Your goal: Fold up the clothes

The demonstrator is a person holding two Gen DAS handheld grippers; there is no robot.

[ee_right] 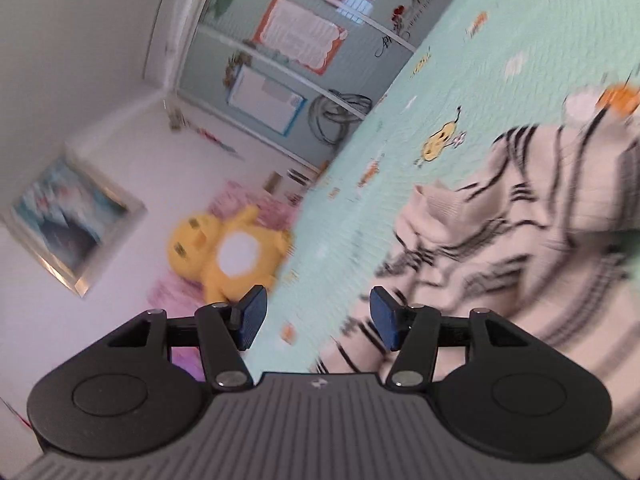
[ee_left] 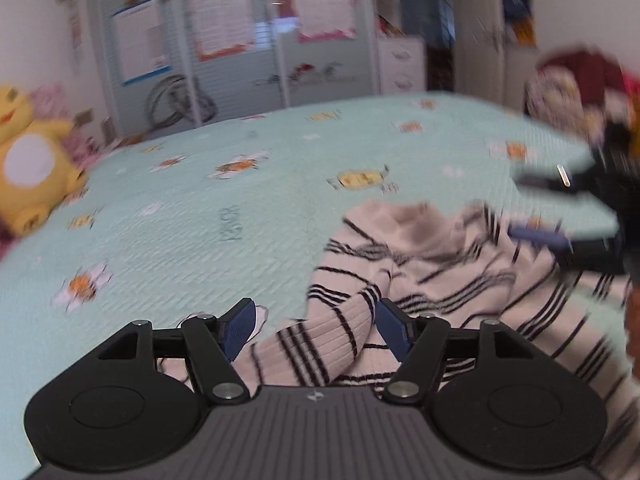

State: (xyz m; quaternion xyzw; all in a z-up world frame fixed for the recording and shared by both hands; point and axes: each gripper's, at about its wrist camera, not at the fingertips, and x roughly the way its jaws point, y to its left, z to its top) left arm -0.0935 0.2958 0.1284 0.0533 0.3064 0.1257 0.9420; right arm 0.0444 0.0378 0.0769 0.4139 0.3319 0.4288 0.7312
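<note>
A cream sweater with black stripes (ee_left: 432, 264) lies crumpled on the mint bedspread (ee_left: 224, 208). My left gripper (ee_left: 316, 326) is open, and a ribbed striped sleeve (ee_left: 320, 344) runs between its blue pads without being pinched. The right gripper (ee_left: 560, 216) shows blurred at the right edge of the left wrist view, above the sweater. In the right wrist view, my right gripper (ee_right: 318, 316) is open and tilted, with nothing between its pads; the sweater (ee_right: 512, 232) spreads to its right and under its right finger.
A yellow plush toy (ee_left: 28, 160) sits at the bed's left edge on pink fabric, and appears again as the plush toy (ee_right: 228, 252). A wardrobe with posters (ee_left: 240, 40) stands behind the bed. A heap of dark red clothes (ee_left: 580, 80) lies at the far right.
</note>
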